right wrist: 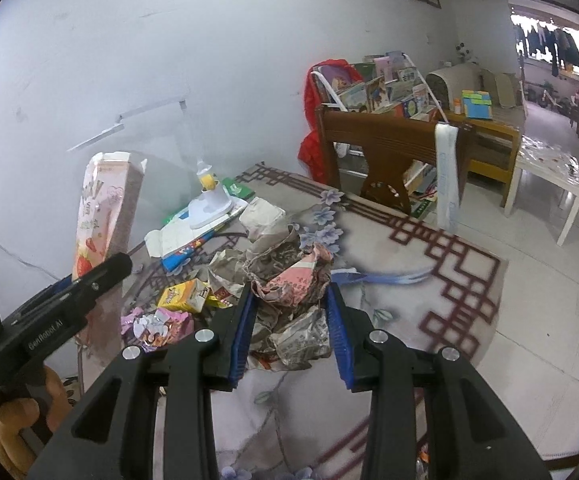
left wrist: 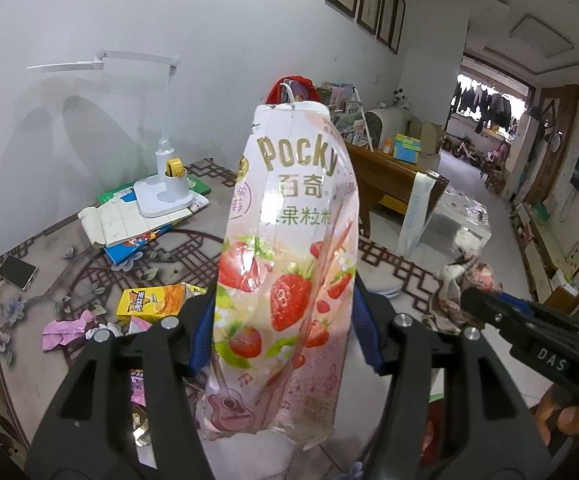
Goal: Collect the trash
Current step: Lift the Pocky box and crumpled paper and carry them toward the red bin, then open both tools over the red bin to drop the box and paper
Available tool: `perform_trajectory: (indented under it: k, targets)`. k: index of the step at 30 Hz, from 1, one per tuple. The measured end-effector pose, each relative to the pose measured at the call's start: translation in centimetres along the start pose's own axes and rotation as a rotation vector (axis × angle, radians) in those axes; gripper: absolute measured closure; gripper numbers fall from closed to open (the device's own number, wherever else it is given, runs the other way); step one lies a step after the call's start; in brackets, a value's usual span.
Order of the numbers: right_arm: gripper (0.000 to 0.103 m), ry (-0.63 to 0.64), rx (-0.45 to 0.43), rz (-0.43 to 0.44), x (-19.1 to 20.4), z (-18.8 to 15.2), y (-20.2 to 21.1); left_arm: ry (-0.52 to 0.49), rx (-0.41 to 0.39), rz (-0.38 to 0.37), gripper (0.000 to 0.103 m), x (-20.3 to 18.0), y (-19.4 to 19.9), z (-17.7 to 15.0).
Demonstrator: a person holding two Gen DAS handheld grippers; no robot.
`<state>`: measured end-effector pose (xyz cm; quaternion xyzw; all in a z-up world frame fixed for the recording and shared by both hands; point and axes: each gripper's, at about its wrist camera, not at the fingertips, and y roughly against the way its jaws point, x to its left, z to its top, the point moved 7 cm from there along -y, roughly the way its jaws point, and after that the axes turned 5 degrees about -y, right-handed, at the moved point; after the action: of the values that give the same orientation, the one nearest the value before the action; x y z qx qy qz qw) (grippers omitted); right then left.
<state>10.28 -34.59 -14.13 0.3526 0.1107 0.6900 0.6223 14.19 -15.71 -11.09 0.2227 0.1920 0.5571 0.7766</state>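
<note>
- Pocky box (left wrist: 285, 264) — pink, printed "POCKY" over strawberries, Chinese characters and a guitar — stands upright, clamped between the blue pads of the left gripper (left wrist: 285, 332) above the table (left wrist: 29, 248).
- Newspaper wad (right wrist: 293, 296), one crumpled ball with pink print, is pinched in the right gripper (right wrist: 291, 320), which points down at a slant over the table.
- The right gripper's side reads "DAS" in the left wrist view; the left gripper's reads "GenRobot AI" in the right wrist view.
- On the table: one yellow snack box (left wrist: 153, 300), pink wrappers (left wrist: 65, 330), one phone (left wrist: 16, 272).
- One white lamp (left wrist: 163, 196) stands on a stack of books (left wrist: 129, 228).
- Four framed pictures (left wrist: 363, 0) hang on the wall.
</note>
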Motion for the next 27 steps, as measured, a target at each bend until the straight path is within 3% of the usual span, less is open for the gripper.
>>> perform_trajectory:
  k: [9, 19, 27]
  targets:
    - [0.068, -0.039, 0.011, -0.063, -2.0, -2.7, 2.4, -0.044, 0.018, -0.058, 0.047, -2.5, 1.5, -1.8]
    - [0.068, -0.134, 0.096, -0.190, -7.8, -8.3, 4.9, -0.112, 0.155, -0.221, 0.047, -9.0, 1.0, -8.4]
    - [0.068, -0.281, 0.139, -0.292, -13.1, -13.9, 7.5, -0.194, 0.234, -0.341, 0.047, -14.7, 0.8, -12.8]
